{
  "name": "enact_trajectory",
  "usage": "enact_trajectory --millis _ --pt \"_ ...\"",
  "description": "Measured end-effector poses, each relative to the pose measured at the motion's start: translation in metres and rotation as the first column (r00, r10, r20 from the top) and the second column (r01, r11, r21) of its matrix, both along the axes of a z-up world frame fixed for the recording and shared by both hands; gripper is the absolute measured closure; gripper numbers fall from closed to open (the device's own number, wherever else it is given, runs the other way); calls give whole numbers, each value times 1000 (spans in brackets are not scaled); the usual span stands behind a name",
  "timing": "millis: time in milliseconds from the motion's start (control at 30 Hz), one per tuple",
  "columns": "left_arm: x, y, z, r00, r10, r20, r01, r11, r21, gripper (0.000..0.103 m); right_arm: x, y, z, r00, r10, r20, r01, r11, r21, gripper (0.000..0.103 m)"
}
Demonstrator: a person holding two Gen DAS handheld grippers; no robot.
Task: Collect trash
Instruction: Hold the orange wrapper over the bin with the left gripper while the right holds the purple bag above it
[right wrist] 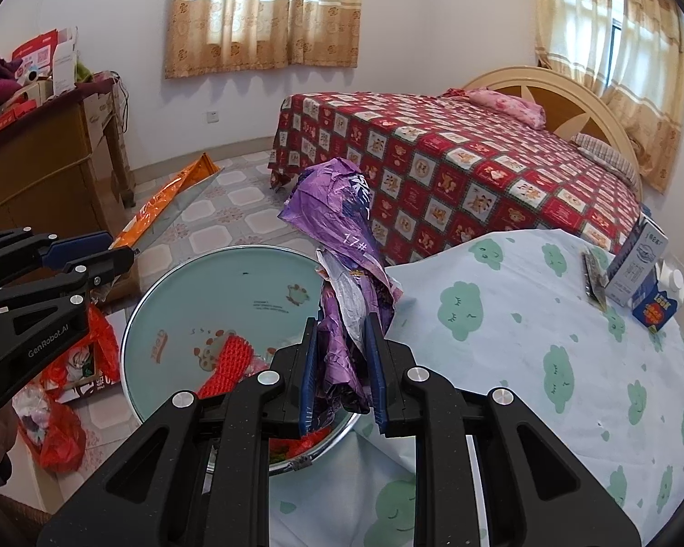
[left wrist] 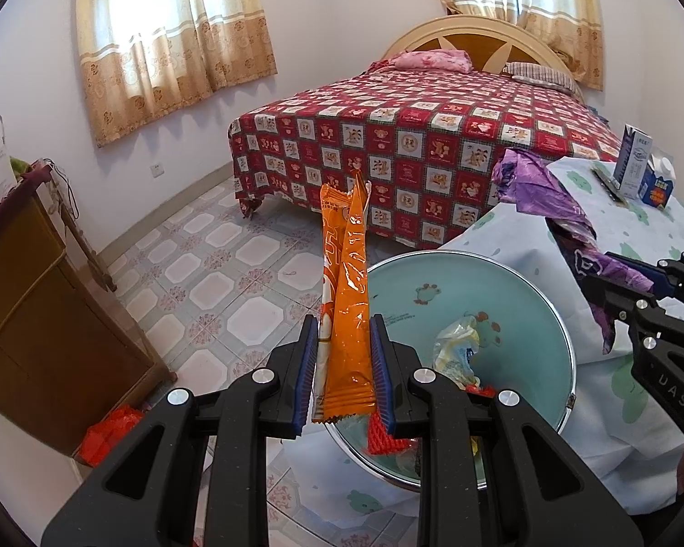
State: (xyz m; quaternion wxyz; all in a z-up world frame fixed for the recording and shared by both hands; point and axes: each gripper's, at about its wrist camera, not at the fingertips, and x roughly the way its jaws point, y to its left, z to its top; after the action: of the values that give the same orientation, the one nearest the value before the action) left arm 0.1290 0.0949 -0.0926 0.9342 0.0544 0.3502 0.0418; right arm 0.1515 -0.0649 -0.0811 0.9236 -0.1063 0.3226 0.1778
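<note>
My left gripper (left wrist: 344, 369) is shut on a long orange snack wrapper (left wrist: 349, 301) that sticks up between its blue pads, just left of the pale green basin (left wrist: 542, 310). My right gripper (right wrist: 342, 374) is shut on a crumpled purple wrapper (right wrist: 342, 219), held over the basin's right rim (right wrist: 159, 282). Inside the basin lie a red mesh piece (right wrist: 230, 360) and a crumpled yellow-white wrapper (left wrist: 456, 346). The right gripper with the purple wrapper (left wrist: 551, 200) shows at the right of the left wrist view; the left gripper (right wrist: 109, 255) with the orange wrapper (right wrist: 168, 200) shows at the left of the right wrist view.
The basin rests at the edge of a table with a cloud-print cloth (right wrist: 524, 319). Two milk cartons (right wrist: 638, 269) stand at its far right. A bed with a red checked cover (right wrist: 456, 168) lies behind. A wooden cabinet (left wrist: 32, 310) stands left, red bags (right wrist: 64, 433) on the tiled floor beside it.
</note>
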Motion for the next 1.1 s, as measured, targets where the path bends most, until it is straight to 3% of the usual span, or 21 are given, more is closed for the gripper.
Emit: enact_trajectory --millis 1100 --pt "2 1 7 1000 -2 8 3 1000 -19 78 5 14 2 1000 26 3 -26 1000 -5 82"
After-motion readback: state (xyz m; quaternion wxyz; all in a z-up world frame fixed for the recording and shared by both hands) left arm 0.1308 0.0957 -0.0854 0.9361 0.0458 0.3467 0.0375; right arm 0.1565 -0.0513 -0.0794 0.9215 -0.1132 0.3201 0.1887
